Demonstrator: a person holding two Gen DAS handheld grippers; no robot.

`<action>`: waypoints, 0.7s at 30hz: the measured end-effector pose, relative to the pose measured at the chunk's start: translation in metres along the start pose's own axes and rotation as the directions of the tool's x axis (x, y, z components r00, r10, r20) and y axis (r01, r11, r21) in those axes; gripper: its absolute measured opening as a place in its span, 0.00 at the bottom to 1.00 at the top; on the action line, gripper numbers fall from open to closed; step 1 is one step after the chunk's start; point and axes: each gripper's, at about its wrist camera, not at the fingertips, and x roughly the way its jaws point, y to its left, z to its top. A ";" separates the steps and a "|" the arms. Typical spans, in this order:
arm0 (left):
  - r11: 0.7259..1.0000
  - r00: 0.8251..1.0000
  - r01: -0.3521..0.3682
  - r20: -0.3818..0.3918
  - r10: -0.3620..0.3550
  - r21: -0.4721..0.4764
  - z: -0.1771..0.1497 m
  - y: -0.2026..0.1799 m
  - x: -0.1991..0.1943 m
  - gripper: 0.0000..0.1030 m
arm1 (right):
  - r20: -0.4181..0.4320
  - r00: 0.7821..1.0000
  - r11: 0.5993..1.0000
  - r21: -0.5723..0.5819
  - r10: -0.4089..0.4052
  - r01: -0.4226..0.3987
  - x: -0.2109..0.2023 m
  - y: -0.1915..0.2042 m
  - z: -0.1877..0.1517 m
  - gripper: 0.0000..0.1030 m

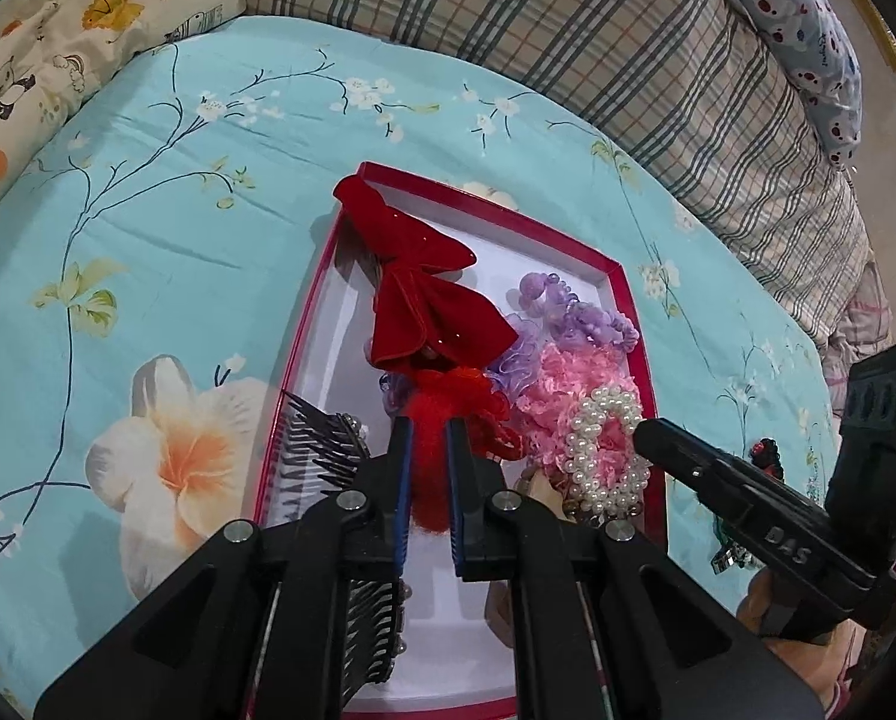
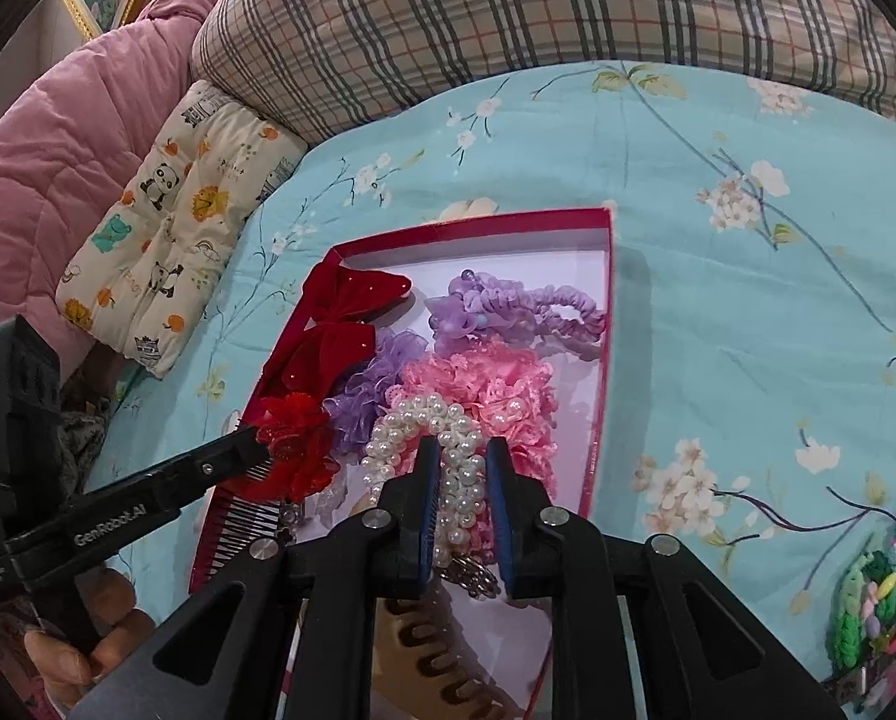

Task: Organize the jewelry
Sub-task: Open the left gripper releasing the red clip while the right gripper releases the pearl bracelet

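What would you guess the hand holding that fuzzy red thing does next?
Probably opens the left gripper to drop the fuzzy red hair tie: it is clamped between the fingers and already sits over the red box beside the other hair pieces.

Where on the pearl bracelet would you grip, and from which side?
Grip the pearl bracelet across its near arc, coming from above at the box's near end: that strand lies raised on the pink scrunchie, already between the right tool's fingers.
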 end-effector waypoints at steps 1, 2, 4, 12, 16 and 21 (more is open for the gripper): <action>1.000 1.000 -0.002 -0.001 0.002 -0.002 0.000 0.000 0.000 0.16 | 0.006 1.000 1.000 0.000 0.006 -0.006 -0.003 0.000 0.000 0.31; 1.000 1.000 0.000 -0.001 0.000 -0.004 0.000 0.000 -0.002 0.26 | 0.012 1.000 1.000 0.001 0.012 -0.012 -0.007 0.000 0.000 0.34; 1.000 1.000 -0.008 0.011 0.008 0.004 -0.002 -0.002 -0.007 0.38 | 0.025 1.000 1.000 0.003 0.010 -0.010 -0.013 -0.002 -0.001 0.41; 0.999 1.000 -0.008 0.025 0.007 0.036 -0.004 -0.013 -0.019 0.39 | 0.043 0.999 1.000 0.027 0.007 -0.008 -0.038 -0.015 -0.009 0.43; 0.999 1.000 0.000 0.018 -0.001 0.039 -0.005 -0.018 -0.021 0.39 | 0.060 0.998 0.999 0.049 -0.006 0.003 -0.052 -0.023 -0.014 0.43; 0.998 0.999 0.033 0.016 -0.034 0.054 -0.008 -0.033 -0.025 0.39 | 0.097 0.994 0.996 0.080 -0.042 0.034 -0.082 -0.044 -0.025 0.43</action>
